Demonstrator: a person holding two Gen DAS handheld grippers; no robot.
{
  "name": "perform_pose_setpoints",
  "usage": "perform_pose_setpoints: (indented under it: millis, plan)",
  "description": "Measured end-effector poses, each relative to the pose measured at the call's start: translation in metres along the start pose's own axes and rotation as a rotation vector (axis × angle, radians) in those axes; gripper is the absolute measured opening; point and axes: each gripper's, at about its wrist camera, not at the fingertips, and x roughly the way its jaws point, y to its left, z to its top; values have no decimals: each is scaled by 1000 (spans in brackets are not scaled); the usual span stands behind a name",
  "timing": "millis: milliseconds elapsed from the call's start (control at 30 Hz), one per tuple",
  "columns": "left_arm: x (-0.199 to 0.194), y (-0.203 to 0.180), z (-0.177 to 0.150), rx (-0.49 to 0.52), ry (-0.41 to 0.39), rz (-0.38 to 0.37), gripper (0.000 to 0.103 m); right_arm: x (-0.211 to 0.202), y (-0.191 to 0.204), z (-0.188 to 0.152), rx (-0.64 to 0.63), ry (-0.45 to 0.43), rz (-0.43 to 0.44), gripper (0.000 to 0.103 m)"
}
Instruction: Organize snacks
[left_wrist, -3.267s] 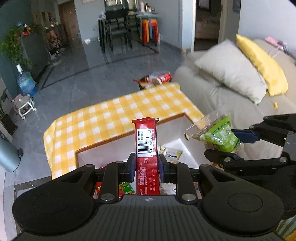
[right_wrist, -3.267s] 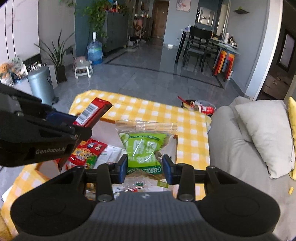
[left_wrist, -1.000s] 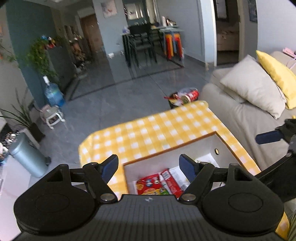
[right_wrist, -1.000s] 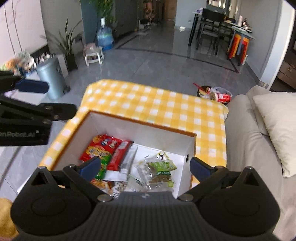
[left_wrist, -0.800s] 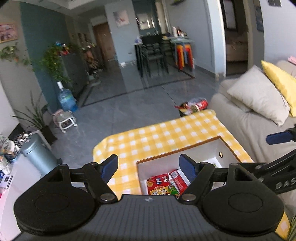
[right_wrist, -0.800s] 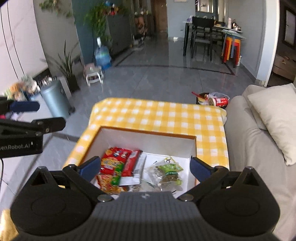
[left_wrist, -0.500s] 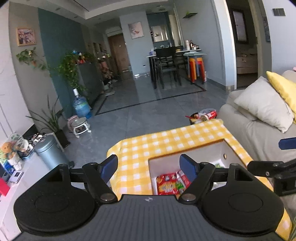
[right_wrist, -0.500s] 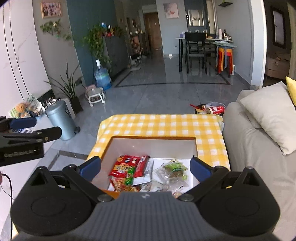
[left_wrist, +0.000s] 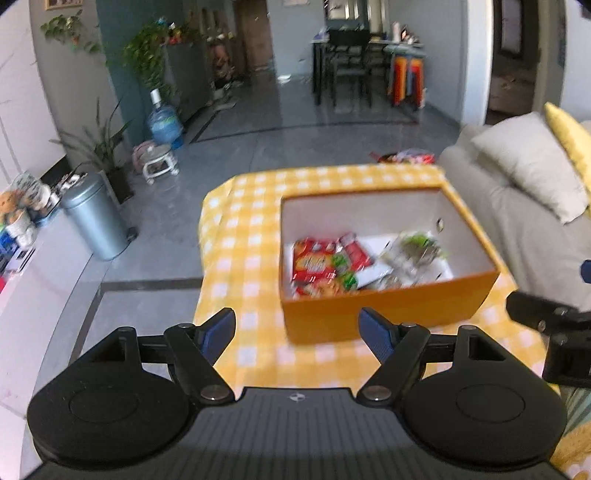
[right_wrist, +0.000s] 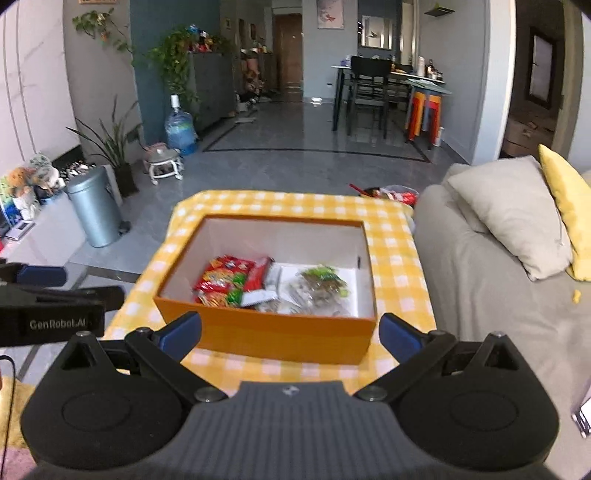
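Snack packets in red and green wrappers (right_wrist: 236, 282) were seen lying inside the orange cardboard box (right_wrist: 280, 338) just ahead of both claws; left claw (left_wrist: 297, 334) and right claw (right_wrist: 290, 336) were spread, empty. Packing was judged finished; withdrawal seemed next.

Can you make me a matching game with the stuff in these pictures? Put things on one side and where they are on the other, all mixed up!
Things:
1. red snack packs
2. green snack bag
3. orange box
4. grey bin

Places:
A. on the floor, left of the table
B. on the yellow checked cloth
C. inside the box, left part
D. inside the box, right part

Pairs: 1-C, 2-D, 3-B, 4-A
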Motion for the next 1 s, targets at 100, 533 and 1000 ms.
perform_pose_setpoints:
  millis: [100, 533, 1000]
  plan:
    - [0, 2, -7, -24, 20, -5, 87, 3, -3, -8, 38, 2, -16, 99]
    - [-1, -14, -15, 9, 26, 2, 87, 19, -6, -25, 68, 85, -25, 99]
    - [1, -12, -19, 6, 35, 4, 87, 13, -6, -24, 62, 69, -26, 99]
